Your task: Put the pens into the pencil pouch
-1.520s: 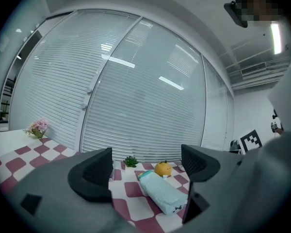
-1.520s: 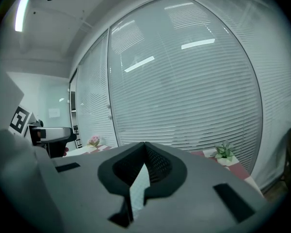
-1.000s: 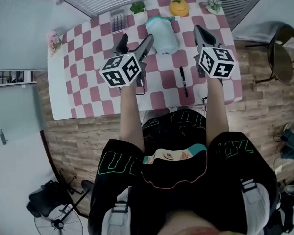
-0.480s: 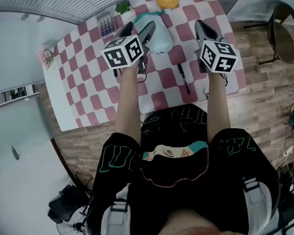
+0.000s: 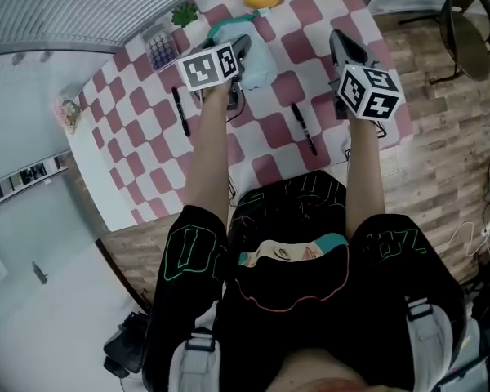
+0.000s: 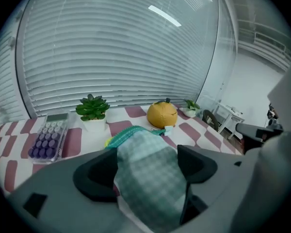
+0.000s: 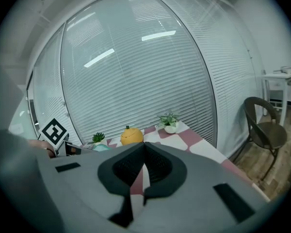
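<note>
Although the head view takes in the whole checkered counter [image 5: 253, 149], the marker cube [image 5: 208, 65] covers most of the left gripper's jaws there. The left gripper [image 6: 148, 165] is better read from its own view: its jaws stand wide apart and have just been opening. The pale green checked pencil pouch [image 6: 150, 183] lies between them, and the pads are not squeezing it as far as I can see. That view also shows the pouch's teal zip end pointing away toward a round orange plush [image 6: 162, 114]. A lilac calculator [image 6: 48, 140] and a small potted plant [image 6: 92, 108] stand to the left in front of the blinds [image 6: 111, 47].

Neither gripper view shows a pen. From the head view one black pen [image 5: 180, 111] lies on the counter just beside the person's left forearm [image 5: 208, 162], on its outer side. A second black pen [image 5: 304, 129] lies between the two forearms, nearer the right one. Both are apart from the pouch and outside it.

The right gripper [image 7: 144, 154] is closed on nothing, its jaws pressed together over the counter's right part. Its view alone catches a second potted plant [image 7: 169, 121] at the far corner and a dark chair [image 7: 264, 130] on the wood floor [image 7: 274, 174] beyond the counter's edge
</note>
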The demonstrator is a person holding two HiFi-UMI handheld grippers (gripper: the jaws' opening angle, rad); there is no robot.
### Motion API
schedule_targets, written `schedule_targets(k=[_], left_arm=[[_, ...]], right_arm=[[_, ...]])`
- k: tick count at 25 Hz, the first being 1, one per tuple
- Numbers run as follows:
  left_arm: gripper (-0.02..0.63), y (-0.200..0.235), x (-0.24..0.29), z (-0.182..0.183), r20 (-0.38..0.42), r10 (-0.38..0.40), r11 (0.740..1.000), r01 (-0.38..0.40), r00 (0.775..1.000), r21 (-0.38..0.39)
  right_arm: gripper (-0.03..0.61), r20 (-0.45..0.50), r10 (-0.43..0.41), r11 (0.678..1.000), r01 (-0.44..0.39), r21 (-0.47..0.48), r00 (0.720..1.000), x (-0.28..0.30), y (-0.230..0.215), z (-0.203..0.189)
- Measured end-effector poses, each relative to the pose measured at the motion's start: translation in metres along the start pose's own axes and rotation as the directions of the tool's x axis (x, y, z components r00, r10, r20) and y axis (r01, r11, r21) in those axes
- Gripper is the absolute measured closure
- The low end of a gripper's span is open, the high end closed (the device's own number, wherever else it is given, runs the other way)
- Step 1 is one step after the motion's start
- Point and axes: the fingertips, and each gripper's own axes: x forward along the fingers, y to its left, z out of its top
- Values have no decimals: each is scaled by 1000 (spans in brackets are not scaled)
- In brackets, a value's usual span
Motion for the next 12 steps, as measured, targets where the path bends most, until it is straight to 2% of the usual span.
schedule_targets(k=[6,12], left_arm=[[182,18,27,-11,-100,42,998,-38,994,47],[189,24,40,-19,-153,92,987,-70,984,141]], right_arm=[[576,-10,-36,999,36,27,999,2,-12,-7],[577,-20,-53,998,54,42,998,4,-17,-12]])
